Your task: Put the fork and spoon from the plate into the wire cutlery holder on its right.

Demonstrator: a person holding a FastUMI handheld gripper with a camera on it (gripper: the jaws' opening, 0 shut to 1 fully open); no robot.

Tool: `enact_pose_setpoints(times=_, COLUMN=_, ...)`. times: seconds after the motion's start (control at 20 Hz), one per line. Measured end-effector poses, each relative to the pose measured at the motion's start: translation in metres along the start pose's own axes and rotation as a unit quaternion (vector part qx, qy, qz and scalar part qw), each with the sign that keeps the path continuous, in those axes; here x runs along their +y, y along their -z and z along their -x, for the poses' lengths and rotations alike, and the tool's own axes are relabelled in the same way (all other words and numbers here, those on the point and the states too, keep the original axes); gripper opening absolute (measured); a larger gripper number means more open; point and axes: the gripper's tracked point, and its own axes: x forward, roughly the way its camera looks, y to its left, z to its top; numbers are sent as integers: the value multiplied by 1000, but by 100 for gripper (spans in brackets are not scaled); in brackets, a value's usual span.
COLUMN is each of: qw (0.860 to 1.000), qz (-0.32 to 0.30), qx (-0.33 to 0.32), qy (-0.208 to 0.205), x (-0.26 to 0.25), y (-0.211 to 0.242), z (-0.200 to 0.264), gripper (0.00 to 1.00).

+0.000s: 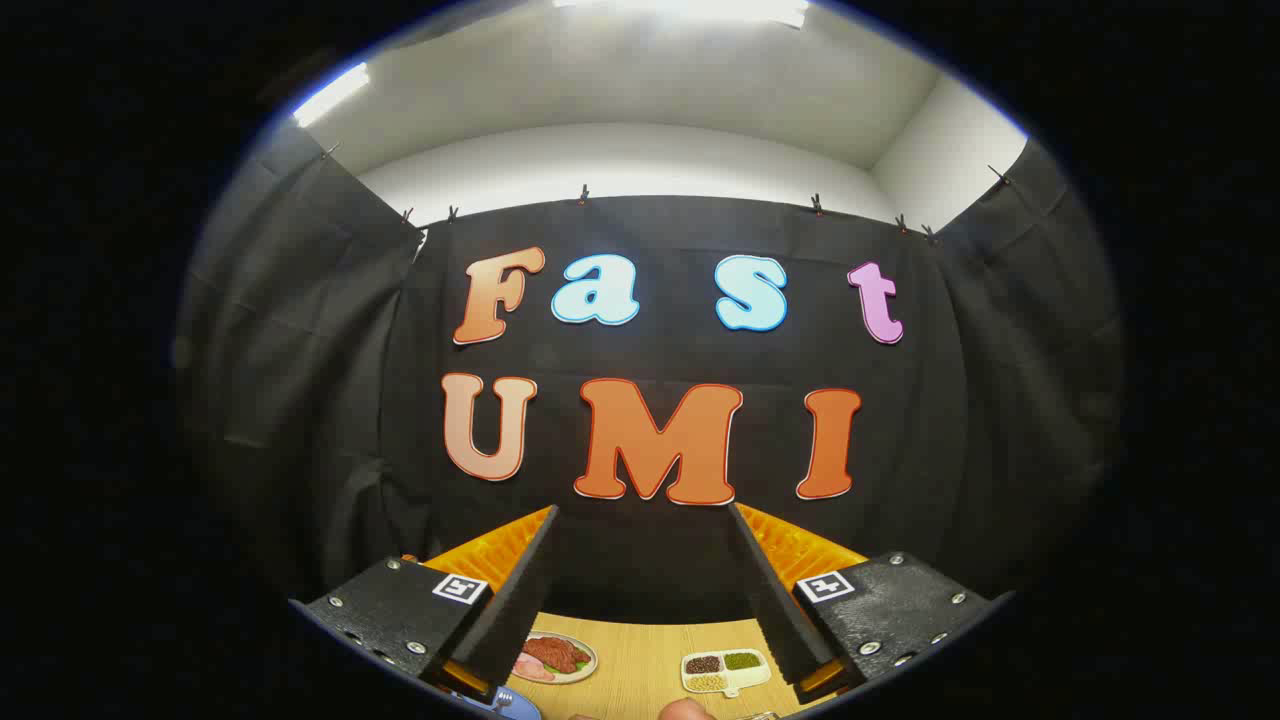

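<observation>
Jaws wide apart, nothing betw them; gripper (640, 560) above table (640, 650).

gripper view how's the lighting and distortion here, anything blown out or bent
In the gripper view the ceiling light at the top is blown out to white, and a second strip light glares at the upper side; fisheye distortion bows the booth wall and curtains; the wooden table below is evenly lit and sharp between the open gripper fingers, which hold nothing.
</observation>
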Motion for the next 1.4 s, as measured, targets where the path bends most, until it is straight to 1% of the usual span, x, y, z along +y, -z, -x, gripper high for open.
enact_pose_setpoints(times=0.55, qw=1000, qz=-15, qx=14, qy=5, x=-11, y=6, z=-13, gripper=97)
enact_pose_setpoints(times=0.9, qw=1000, qz=-16, qx=26, qy=-3, x=-7, y=12, z=-12, gripper=96)
enact_pose_setpoints(times=1.15, qw=999, qz=-8, qx=46, qy=-23, x=9, y=25, z=-7, gripper=96)
enact_pose_setpoints(times=1.4, qw=996, qz=-9, qx=66, qy=-65, x=48, y=43, z=8, gripper=97)
